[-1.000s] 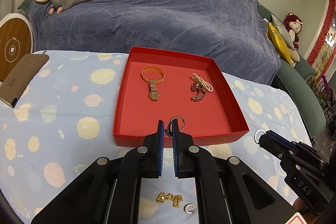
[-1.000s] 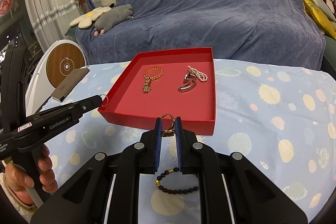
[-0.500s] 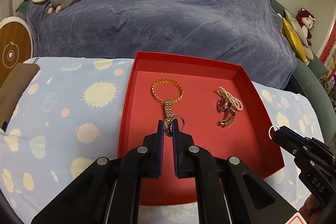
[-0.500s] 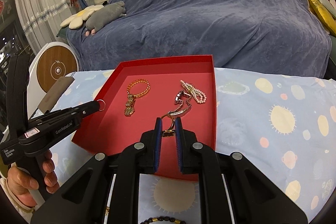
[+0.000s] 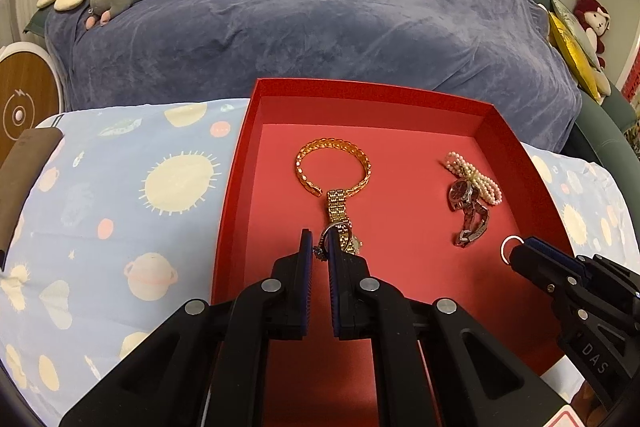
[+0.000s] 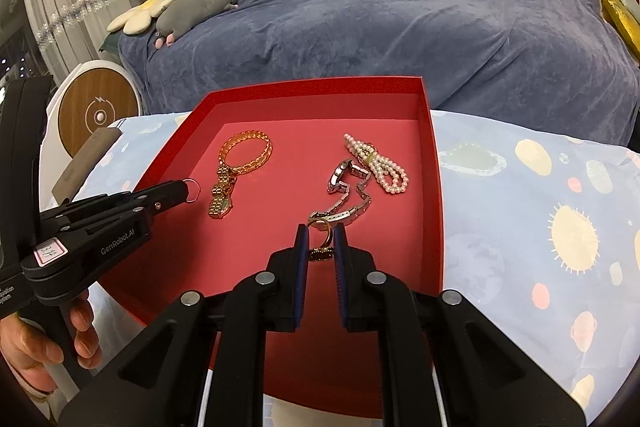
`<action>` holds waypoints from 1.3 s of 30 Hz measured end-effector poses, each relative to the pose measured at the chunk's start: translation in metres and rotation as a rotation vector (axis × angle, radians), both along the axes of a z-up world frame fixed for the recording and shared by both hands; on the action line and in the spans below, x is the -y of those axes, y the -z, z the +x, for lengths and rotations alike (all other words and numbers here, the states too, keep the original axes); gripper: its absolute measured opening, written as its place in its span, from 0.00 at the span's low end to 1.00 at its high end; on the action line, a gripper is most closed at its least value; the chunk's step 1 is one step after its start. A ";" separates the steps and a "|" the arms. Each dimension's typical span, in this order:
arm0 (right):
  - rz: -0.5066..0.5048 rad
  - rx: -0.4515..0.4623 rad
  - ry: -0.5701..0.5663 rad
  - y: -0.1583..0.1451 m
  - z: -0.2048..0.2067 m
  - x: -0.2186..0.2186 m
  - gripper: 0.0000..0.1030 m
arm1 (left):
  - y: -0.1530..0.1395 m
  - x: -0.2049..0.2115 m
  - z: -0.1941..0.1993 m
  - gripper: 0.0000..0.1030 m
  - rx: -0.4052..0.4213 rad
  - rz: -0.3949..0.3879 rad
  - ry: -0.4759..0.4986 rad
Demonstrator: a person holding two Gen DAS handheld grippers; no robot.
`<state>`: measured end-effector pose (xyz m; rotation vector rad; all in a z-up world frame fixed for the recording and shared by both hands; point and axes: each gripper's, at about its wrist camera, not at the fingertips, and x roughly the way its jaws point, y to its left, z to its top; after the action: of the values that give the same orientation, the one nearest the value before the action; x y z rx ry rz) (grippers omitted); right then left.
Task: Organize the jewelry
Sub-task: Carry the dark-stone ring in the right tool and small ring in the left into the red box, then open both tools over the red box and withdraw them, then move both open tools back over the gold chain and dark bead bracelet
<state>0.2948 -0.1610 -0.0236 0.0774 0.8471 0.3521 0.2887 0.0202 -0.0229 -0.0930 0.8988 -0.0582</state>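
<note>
Placement step, both hands loaded. Left gripper nearly closed, pinching a thin silver ring over the shallow red cardboard tray, just above the gold link watch. Right gripper likewise clamped on a gold ring with dark setting, beside the silver watch and pearl strand. Gold chain bracelet already in tray. Next, probably: lower to bare red floor, clear of the watches, then open and let the rings drop.

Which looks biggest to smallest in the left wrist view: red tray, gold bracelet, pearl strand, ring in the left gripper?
1. red tray
2. gold bracelet
3. pearl strand, close to the bracelet in extent, so unsure
4. silver ring in the left gripper, smallest despite being nearest
</note>
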 end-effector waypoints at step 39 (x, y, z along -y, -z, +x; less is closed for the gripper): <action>0.012 0.019 0.096 -0.038 -0.145 0.068 0.42 | -0.043 -0.021 -0.159 0.68 0.054 -0.018 -0.066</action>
<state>0.1499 -0.2294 0.0148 0.1250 0.8195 0.2672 0.1301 0.0416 0.0202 -0.1369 0.8406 -0.0070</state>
